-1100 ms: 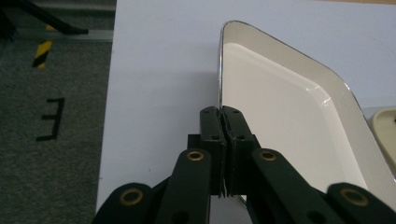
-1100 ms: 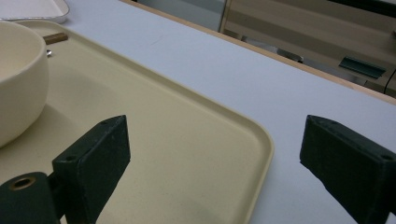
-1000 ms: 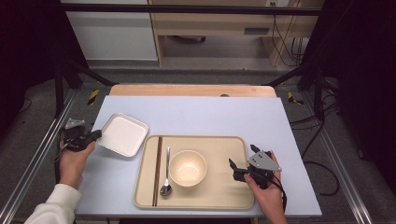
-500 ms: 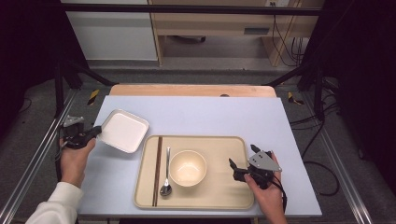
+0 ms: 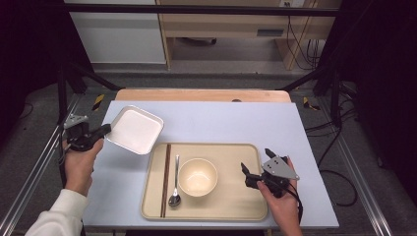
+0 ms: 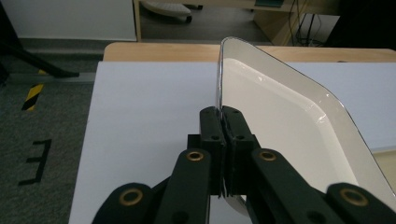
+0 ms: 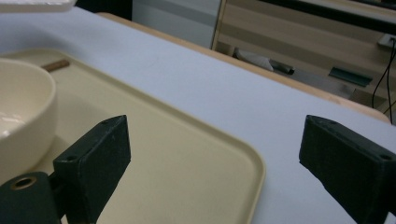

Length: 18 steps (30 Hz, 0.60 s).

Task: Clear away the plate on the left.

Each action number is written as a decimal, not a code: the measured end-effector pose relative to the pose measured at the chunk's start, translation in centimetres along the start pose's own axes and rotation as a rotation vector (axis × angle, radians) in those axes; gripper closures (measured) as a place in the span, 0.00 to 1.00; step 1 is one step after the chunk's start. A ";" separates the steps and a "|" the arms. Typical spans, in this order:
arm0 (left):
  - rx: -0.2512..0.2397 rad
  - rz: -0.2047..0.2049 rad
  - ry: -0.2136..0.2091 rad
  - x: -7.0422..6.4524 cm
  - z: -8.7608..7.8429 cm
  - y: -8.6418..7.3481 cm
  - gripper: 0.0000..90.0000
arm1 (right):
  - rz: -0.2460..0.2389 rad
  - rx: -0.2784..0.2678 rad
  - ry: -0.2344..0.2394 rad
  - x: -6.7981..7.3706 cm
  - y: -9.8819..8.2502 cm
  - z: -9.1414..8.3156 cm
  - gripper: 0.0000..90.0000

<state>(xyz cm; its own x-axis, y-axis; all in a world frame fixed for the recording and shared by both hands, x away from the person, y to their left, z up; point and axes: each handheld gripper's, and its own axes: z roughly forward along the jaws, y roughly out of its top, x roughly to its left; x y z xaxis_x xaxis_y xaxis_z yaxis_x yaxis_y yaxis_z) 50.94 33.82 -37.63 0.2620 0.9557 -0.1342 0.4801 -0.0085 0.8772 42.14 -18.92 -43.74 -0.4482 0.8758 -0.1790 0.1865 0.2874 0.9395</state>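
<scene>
Left gripper point(image 5: 101, 132) clenched on dish point(image 5: 135, 129) rim, lifted left of tray point(image 5: 248, 209); right gripper point(image 5: 255, 167) released; next: place dish on tray

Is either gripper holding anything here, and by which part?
The left gripper pinches the white square plate by its rim at the near edge. The right gripper is open, holding nothing.

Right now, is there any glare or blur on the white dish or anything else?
High view: even light, white dish sharp. Left gripper view: small bright glints along the dish's inner rim, jaws crisp. Right gripper view: bowl and near jaws soft, background shelves blurred.
</scene>
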 end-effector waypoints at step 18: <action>-0.036 0.103 -0.126 -8.3 0.7 3.3 0.98 | -0.001 -0.090 0.125 4.7 5.8 0.2 0.11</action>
<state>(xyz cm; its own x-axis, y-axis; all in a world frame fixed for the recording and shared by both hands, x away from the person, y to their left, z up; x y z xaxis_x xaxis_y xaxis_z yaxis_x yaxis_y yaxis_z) 50.94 25.67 -33.99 0.4127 0.9057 -0.0973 0.4155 -0.0921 0.9049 41.30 -13.03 -39.21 -0.5546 0.8188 -0.1478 0.1088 0.2475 0.9627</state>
